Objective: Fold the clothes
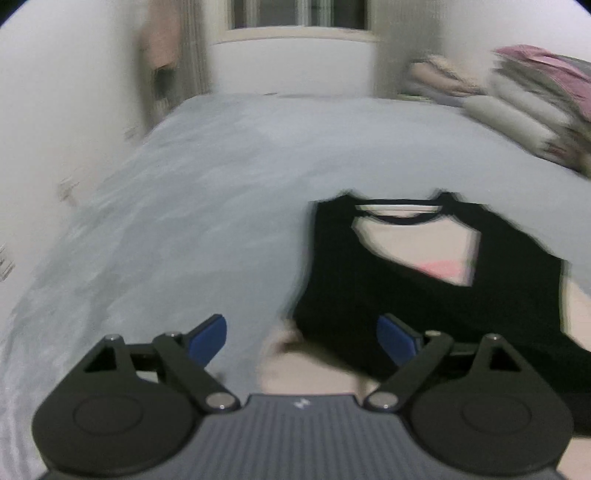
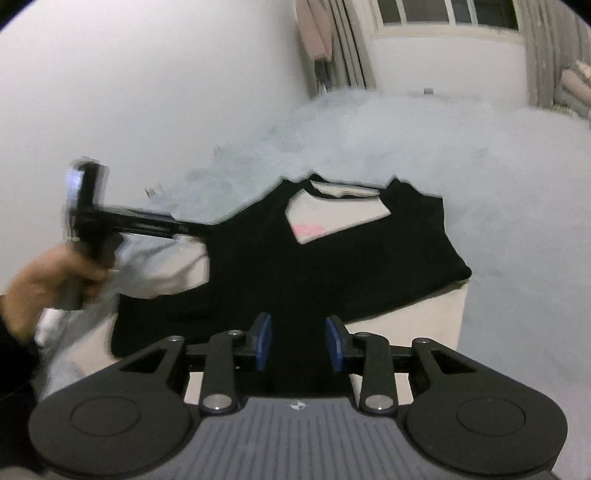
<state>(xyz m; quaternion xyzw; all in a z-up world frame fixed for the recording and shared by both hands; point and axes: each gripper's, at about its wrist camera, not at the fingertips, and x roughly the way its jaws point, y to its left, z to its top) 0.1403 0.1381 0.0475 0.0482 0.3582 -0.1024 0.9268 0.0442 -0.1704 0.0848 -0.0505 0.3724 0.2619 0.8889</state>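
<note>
A black and cream T-shirt (image 1: 399,295) with a pink print lies flat on the grey-blue bed (image 1: 207,192), collar toward the far side. My left gripper (image 1: 303,339) hovers open and wide just left of the shirt's near left edge, with nothing between its blue pads (image 1: 208,339). In the right wrist view the same shirt (image 2: 332,266) spreads ahead. My right gripper (image 2: 299,343) stands partly open over its black lower hem, dark cloth showing between the fingers. The left gripper (image 2: 177,230), held by a hand (image 2: 48,280), is blurred beside the cream left sleeve (image 2: 166,269).
A pile of folded bedding (image 1: 535,103) sits at the bed's far right. A white wall (image 2: 147,92) runs along the left side. At the far end are a window (image 2: 443,14), curtains (image 2: 351,44) and a hanging pinkish garment (image 2: 314,29).
</note>
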